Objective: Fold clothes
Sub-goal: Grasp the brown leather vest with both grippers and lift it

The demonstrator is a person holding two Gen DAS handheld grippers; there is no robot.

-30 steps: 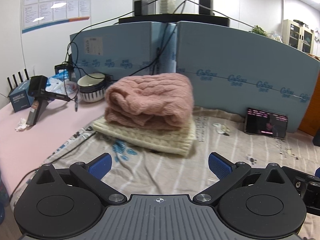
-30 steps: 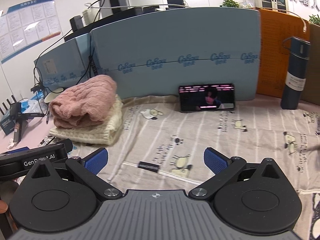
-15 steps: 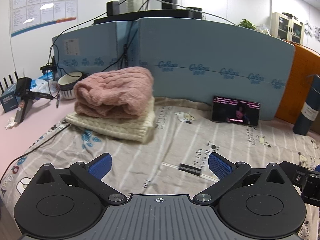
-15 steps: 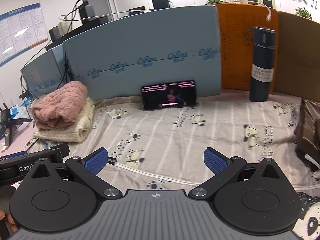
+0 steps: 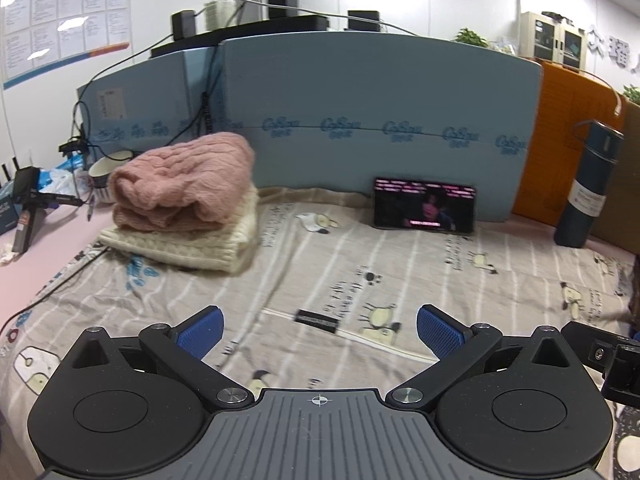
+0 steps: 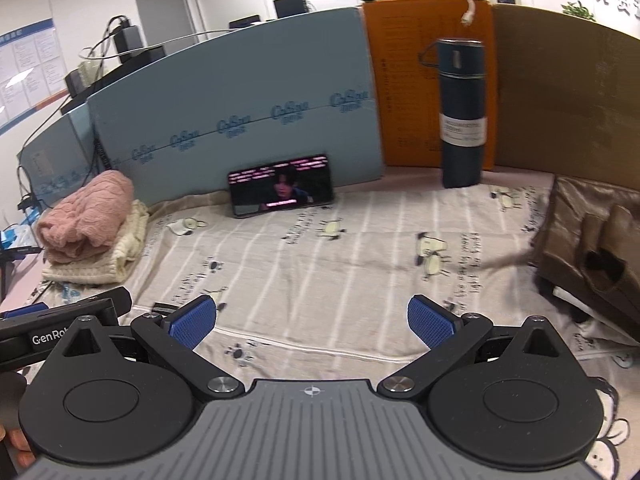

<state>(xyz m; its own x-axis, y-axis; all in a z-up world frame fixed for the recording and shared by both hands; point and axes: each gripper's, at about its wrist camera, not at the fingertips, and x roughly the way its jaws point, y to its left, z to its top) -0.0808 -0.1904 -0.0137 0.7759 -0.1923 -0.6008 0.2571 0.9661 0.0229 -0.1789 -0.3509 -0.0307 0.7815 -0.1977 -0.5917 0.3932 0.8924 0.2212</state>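
Observation:
A folded pink knit sweater [image 5: 180,178] lies on a folded cream knit sweater [image 5: 180,242] at the far left of the sheet-covered table [image 5: 360,264]; the stack also shows in the right wrist view [image 6: 86,216]. A brown garment [image 6: 592,248] lies heaped at the right edge. My left gripper [image 5: 319,330] is open and empty above the sheet's front middle. My right gripper [image 6: 311,322] is open and empty, to the right of the left one, with the brown garment off to its right.
A phone [image 5: 424,209] playing video leans on the blue partition [image 5: 380,120]. A dark blue thermos [image 6: 460,114] stands at the back right by orange and brown panels. A bowl [image 5: 106,172], cables and a small tripod [image 5: 28,208] sit at the far left.
Both grippers have swung to the right, away from the sweater stack. The thermos and the brown garment have come into view. Both stay open and empty.

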